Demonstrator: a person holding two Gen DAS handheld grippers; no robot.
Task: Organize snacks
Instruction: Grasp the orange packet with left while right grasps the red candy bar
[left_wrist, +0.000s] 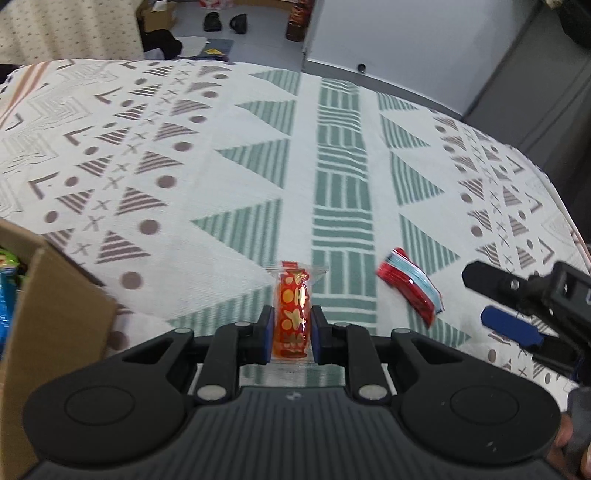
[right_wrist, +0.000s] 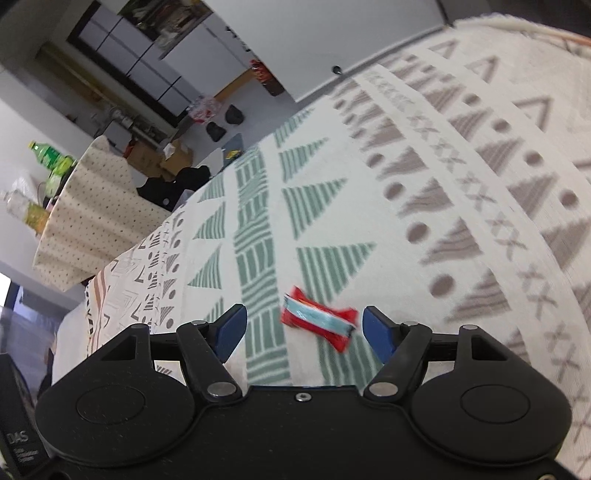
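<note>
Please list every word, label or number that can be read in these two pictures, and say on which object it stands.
"DAS": white letters on the black device at the lower left edge of the right wrist view.
Smaller lines under "DAS": too small to read.
Red patterned snack in the left gripper: shapes only, no readable text.
Red and blue snack packet on the cloth: blurred, unreadable.

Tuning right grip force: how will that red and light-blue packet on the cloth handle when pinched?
The red and blue snack packet looks small and flat, so probably light. Its crinkled film wrapper likely flexes and may slip. The right gripper, fingers open, straddles it; soft cloth may let it sink slightly.
</note>
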